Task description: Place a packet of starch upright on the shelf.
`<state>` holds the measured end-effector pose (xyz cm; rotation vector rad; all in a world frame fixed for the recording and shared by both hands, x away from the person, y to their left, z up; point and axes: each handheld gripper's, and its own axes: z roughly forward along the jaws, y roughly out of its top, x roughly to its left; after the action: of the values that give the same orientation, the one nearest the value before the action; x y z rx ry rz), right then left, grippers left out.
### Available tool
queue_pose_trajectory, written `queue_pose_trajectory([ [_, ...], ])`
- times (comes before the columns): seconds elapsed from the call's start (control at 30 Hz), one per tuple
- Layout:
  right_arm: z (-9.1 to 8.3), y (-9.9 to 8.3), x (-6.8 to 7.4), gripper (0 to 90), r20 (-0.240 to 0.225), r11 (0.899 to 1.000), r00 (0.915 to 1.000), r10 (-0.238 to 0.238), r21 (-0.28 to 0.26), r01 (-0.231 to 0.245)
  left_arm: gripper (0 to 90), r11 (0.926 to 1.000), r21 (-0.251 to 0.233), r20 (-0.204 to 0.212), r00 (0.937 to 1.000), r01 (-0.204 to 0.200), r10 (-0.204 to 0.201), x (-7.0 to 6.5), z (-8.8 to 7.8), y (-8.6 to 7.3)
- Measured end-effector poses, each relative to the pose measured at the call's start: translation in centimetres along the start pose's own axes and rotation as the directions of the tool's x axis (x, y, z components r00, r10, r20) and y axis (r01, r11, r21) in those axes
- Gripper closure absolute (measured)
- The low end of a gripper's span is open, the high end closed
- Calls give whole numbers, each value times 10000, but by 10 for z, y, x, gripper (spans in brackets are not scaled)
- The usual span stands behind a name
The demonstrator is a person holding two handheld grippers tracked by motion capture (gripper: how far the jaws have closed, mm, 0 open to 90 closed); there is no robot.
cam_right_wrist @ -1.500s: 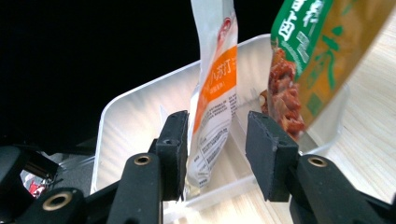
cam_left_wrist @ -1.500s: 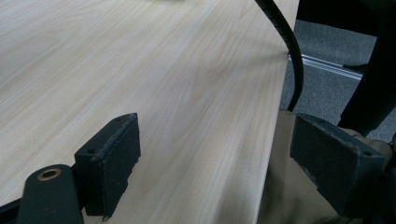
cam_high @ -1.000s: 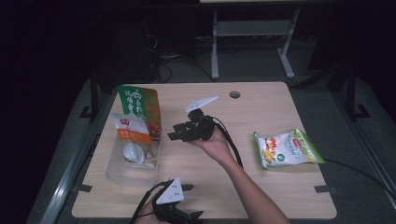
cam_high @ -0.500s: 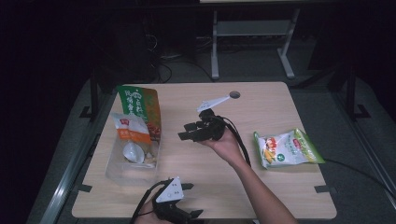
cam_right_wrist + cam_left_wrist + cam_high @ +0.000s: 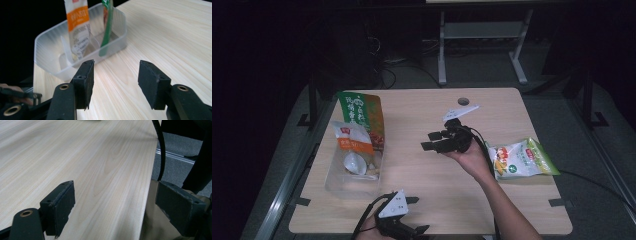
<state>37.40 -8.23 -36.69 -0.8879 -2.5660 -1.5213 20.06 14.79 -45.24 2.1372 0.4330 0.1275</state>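
We read little on the packets: the green packet (image 5: 361,120) standing in the clear plastic bin (image 5: 343,181) carries a column of pale characters down its face, too small for us to make out, and the white and orange sachet (image 5: 352,141) in front of it has a small red tag at its top whose writing is likewise blurred. The snack bag (image 5: 521,160), white and green with a yellow picture, lies flat near the table's right edge, well apart from the bin; its print is unreadable too.

In the high view the right gripper (image 5: 435,140) is held over the middle of the wooden table (image 5: 422,190), jaws pointing towards the bin, between bin and snack bag. Its jaws have just been opening and stand apart with nothing between them. The left gripper (image 5: 413,216) rests at the near edge of the table, its jaws spread wide on bare wood, empty.

The right gripper view gives what the high view cannot (the bin from the side): the sachet (image 5: 78,27) stands upright against a clear divider, rows of fine print below its orange band, the green packet (image 5: 107,25) edge-on in the next compartment. The left gripper view adds the table's edge, a black cable (image 5: 160,150) and grey floor beyond.
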Motion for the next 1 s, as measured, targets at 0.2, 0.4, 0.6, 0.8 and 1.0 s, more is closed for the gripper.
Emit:
queue_pose_trajectory([
  [0.2, -17, -13, -8, 446, 281, 9994, 9991, 312, 118, -315, 159, 10000, 61, -11, 10000, -52, 53, 1, 0, 0],
  [0.4, -32, -23, -12, 442, 579, 9993, 9976, 373, 75, -378, 159, 10000, 54, -20, 10000, -82, 83, 0, 1, 0],
  [0.6, -51, -37, -17, 434, 1029, 9975, 9926, 652, 192, -675, 159, 9999, 3, -48, 9998, -169, 169, 0, 1, 0],
  [0.8, -72, -52, -28, 423, 1681, 9946, 9808, 992, 147, -1031, 159, 9999, 72, 7, 10000, -76, 76, 0, 1, 0],
  [1.0, -94, -72, -37, 386, 2385, 9885, 9609, 1407, 203, -1498, 158, 9999, 92, -13, 9999, -107, 107, 1, 2, 0],
])
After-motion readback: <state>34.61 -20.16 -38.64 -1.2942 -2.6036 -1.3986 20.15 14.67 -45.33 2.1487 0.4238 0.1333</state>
